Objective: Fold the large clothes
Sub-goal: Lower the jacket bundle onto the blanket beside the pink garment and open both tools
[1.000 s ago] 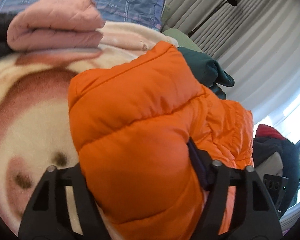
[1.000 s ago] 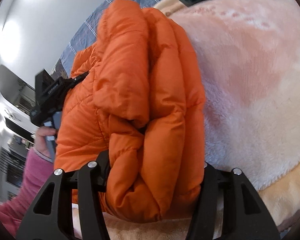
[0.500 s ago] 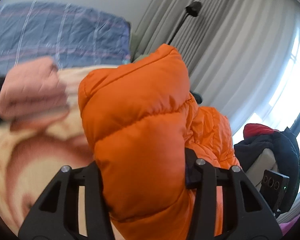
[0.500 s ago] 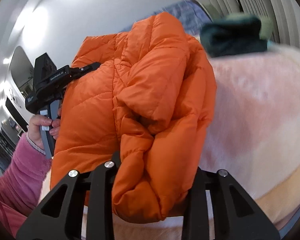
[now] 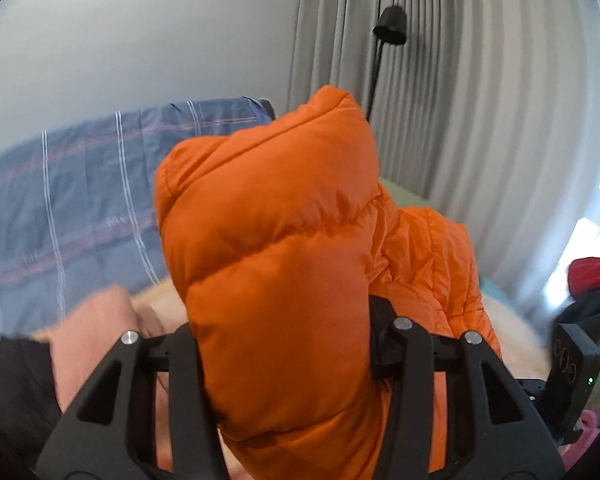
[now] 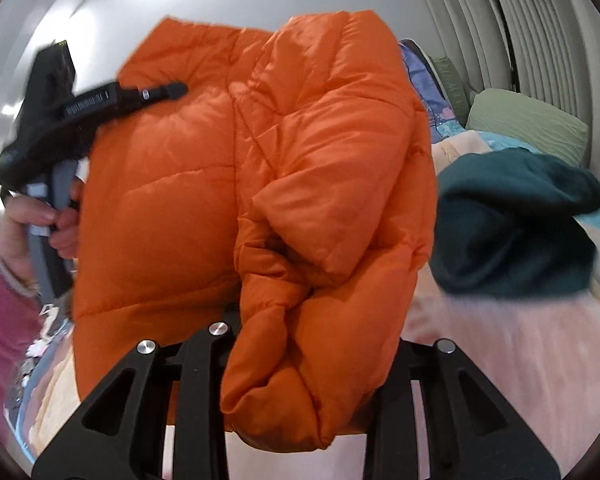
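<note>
An orange puffer jacket (image 5: 276, 264) hangs folded in the air between both grippers, lifted off the bed. My left gripper (image 5: 292, 344) is shut on one thick end of it, the padding bulging up between the fingers. The right wrist view shows the jacket (image 6: 260, 184) bunched, with my right gripper (image 6: 300, 352) shut on its rolled end. The left gripper (image 6: 168, 91) also shows there at the upper left, clamped on the far edge and held by a hand (image 6: 40, 216) in a pink sleeve. The fingertips are buried in fabric.
A pink and cream blanket (image 6: 500, 360) covers the bed below. On it lie a dark green garment (image 6: 512, 224), a folded pink garment (image 5: 96, 332) and a blue striped quilt (image 5: 60, 200). A green pillow (image 6: 528, 124), a floor lamp (image 5: 390, 30) and curtains (image 5: 500, 120) stand behind.
Both grippers closed tighter on the orange jacket and rose, lifting it off the blanket. Both views now tilt up toward the wall and curtains.
</note>
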Tool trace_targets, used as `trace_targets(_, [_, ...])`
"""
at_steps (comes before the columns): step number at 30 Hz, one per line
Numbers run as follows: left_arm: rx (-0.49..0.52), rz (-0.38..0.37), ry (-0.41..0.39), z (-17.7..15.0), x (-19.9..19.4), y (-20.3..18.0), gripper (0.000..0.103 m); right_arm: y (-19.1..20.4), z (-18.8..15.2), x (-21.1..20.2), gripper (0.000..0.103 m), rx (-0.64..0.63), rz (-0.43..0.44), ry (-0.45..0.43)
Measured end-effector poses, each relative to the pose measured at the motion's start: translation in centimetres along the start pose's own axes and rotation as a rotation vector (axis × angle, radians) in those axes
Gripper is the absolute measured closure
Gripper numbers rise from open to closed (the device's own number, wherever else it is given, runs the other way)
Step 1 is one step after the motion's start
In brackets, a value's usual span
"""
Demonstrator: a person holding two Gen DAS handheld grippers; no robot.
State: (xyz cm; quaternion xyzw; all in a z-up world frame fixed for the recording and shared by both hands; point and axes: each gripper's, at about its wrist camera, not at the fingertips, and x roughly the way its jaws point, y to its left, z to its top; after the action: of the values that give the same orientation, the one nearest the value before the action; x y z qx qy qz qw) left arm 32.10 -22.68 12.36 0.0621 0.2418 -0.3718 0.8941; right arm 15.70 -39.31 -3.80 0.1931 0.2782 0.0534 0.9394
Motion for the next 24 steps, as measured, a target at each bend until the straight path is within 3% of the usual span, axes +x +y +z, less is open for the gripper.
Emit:
trace_targets(6, [0.037, 0.105, 0.036, 2.0, 6.9, 2.7, 0.053, -1.6, 3.1, 9.5, 0.074, 0.030, -0.049, 0.057])
trace_targets(10, [0.070, 0.210, 0.056, 2.0, 11.0, 4.9, 0.040, -1.3, 4.2, 14.9, 0.074, 0.026, -0.094, 0.091])
trace_targets(14, [0.013, 0.308, 0.137, 0.8, 15.3, 8.2, 0.033, -2.1, 3.5, 21.3, 0.073, 0.120, -0.143, 0.174])
trace_targets(17, [-0.009, 0.363, 0.167, -2.5, 17.4, 10.0, 0.026, -2.8, 2.0, 24.6, 0.071, 0.148, -0.212, 0.242])
trace_targets(20, [0.009, 0.355, 0.194, -4.7, 18.2, 10.5, 0.026, -3.9, 1.4, 24.2, 0.071, 0.207, -0.218, 0.235])
trace_targets(24, [-0.050, 0.288, 0.226, -6.9, 18.2, 10.2, 0.026, -1.4, 0.1, 22.9, 0.070, 0.160, -0.253, 0.222])
